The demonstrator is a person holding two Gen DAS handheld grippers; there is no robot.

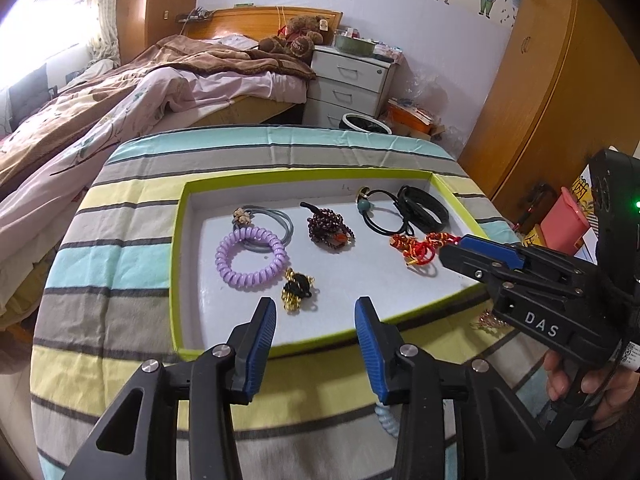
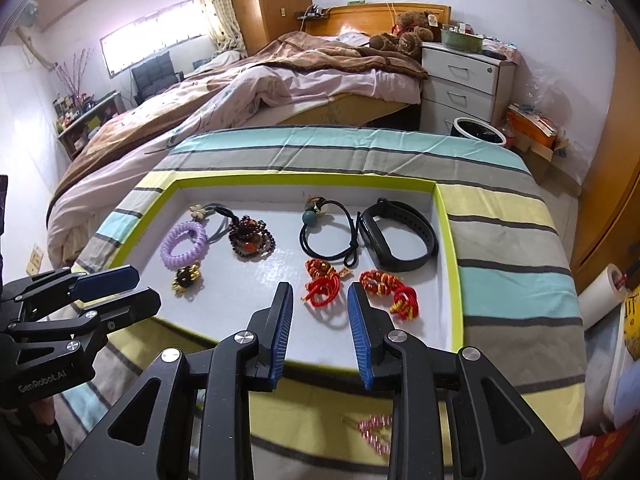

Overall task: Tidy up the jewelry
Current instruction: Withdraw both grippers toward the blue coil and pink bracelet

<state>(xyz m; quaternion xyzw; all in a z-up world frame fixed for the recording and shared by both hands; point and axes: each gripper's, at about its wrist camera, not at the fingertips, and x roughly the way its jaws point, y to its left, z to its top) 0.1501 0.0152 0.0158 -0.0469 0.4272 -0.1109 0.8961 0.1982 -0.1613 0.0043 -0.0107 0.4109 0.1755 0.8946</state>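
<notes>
Both grippers hover over the near edge of the tray (image 2: 448, 240), jaws apart with nothing between them: the left gripper (image 1: 316, 320) near the gold-black charm (image 1: 297, 289), the right gripper (image 2: 318, 304) just short of the 2 red knots (image 2: 322, 286). Farther in the tray lie a purple coil (image 1: 251, 258), a garnet bracelet (image 1: 330, 229), black hair ties (image 2: 326, 236) and a black band (image 2: 398, 236). A pink clip (image 2: 374, 432) lies on the striped cloth (image 2: 516, 296) outside the tray, nearer than it.

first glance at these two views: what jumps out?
A shallow lime-rimmed tray sits on a striped cloth, holding jewelry. The purple coil hair tie lies at its left, the black wristband at its right. Both grippers, left and right, hover open over its near edge.
</notes>
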